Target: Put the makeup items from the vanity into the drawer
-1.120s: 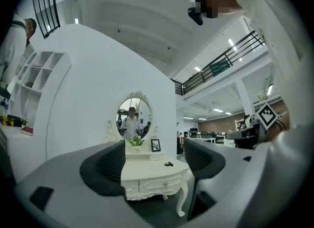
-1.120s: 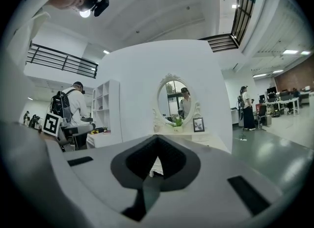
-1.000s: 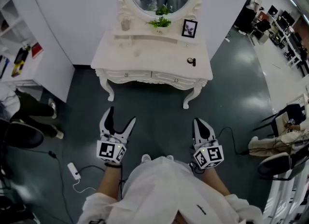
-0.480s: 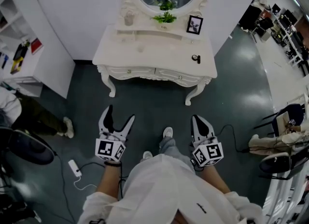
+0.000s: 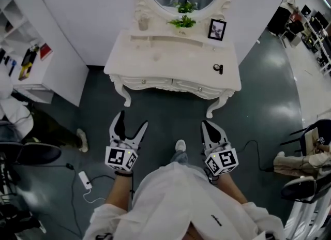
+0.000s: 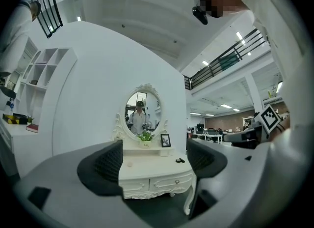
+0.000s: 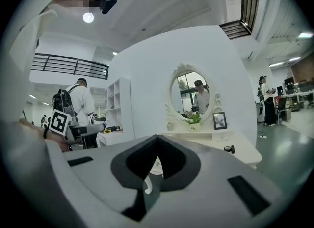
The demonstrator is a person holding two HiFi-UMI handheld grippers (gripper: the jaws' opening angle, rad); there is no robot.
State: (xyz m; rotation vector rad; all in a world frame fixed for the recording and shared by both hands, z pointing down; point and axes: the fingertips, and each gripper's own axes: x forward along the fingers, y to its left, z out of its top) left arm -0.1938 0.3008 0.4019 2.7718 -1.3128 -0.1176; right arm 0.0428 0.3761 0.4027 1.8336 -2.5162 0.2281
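Observation:
A white vanity (image 5: 170,60) with an oval mirror stands against the wall ahead. Small black makeup items (image 5: 219,68) lie near its right edge, also seen in the left gripper view (image 6: 179,160) and the right gripper view (image 7: 228,149). Its two drawers (image 5: 173,84) are closed. My left gripper (image 5: 129,122) hangs over the floor short of the vanity, its jaws spread wide and empty. My right gripper (image 5: 208,124) is level with it, jaws together and holding nothing. Both are well short of the vanity.
On the vanity's rear shelf stand a framed picture (image 5: 216,29), a small plant (image 5: 183,21) and a glass jar (image 5: 143,23). A white shelf unit (image 5: 31,68) stands to the left. A power strip and cable (image 5: 84,180) lie on the floor. Chairs (image 5: 305,182) are at the right.
The view has advanced toward the vanity and shifted; the vanity sits lower and further right in the head view. Both grippers keep their poses and their states.

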